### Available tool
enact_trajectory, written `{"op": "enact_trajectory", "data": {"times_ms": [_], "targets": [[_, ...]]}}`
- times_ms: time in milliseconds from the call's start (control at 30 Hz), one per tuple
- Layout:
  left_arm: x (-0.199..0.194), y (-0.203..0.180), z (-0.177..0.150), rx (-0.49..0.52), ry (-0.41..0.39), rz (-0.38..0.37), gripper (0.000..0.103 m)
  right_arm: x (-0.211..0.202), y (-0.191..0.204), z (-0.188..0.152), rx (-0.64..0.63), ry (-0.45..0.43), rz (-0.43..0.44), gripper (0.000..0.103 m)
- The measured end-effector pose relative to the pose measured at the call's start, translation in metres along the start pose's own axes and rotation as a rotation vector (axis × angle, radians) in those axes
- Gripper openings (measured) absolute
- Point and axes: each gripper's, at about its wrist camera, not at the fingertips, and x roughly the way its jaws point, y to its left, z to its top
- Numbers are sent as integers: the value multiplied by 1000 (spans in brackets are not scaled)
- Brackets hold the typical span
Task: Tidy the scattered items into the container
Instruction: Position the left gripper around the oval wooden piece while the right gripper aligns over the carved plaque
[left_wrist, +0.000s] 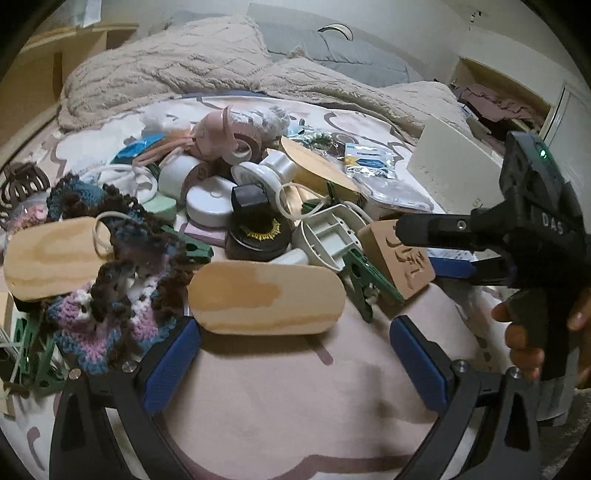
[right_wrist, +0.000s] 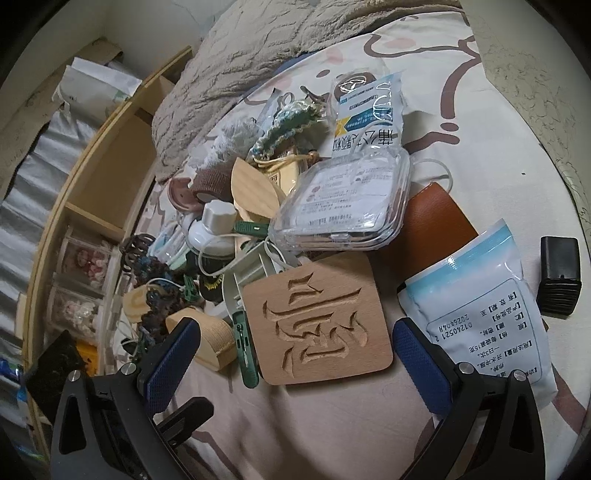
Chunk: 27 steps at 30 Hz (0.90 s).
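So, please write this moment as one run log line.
left gripper: open, empty | right gripper: open, empty, facing carved wooden block | clutter pile: on bed | phase: before grasp

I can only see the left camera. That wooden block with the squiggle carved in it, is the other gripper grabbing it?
Observer: Not yet. The right gripper is open, and the square wooden block with a carved character lies flat between its fingers.
Operator: What's behind the block?
Observer: A flat brown leather-look piece, partly under a white and blue printed packet.
Operator: Anything else there?
Observer: A small black ribbed box lies alone, right of that packet.
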Motion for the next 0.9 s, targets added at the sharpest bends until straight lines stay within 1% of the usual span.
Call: {"op": "enact_trajectory", "data": {"times_ms": [267, 300, 333, 400, 433, 533, 600, 700, 767, 833, 900], "targets": [[8, -15, -1, 99, -42, 119, 103, 6, 11, -1, -115, 7, -84, 103], [9, -16, -1, 105, -47, 129, 103, 7, 12, -1, -120, 3, -92, 101], [10, -17, 0, 112, -50, 139, 103, 7, 11, 0, -123, -1, -100, 93], [10, -18, -1, 122, -55, 152, 103, 7, 9, 2, -124, -2, -112, 86], [10, -19, 0, 126, -58, 158, 103, 7, 8, 2, -126, -1, -113, 85], [6, -22, -1, 157, -86, 197, 103, 9, 9, 2, -152, 5, -124, 85], [3, -24, -2, 184, -97, 210, 103, 11, 12, 0, -171, 6, -142, 85], [7, -27, -3, 215, -87, 220, 103, 15, 16, -1, -203, 8, -170, 85], [8, -28, -3, 229, -85, 236, 103, 16, 16, -1, -210, 8, -173, 85], [10, -26, -2, 228, -77, 245, 103, 16, 16, -2, -217, 11, -174, 85], [11, -20, 0, 200, -65, 242, 103, 16, 19, -3, -240, 15, -187, 85]]}}
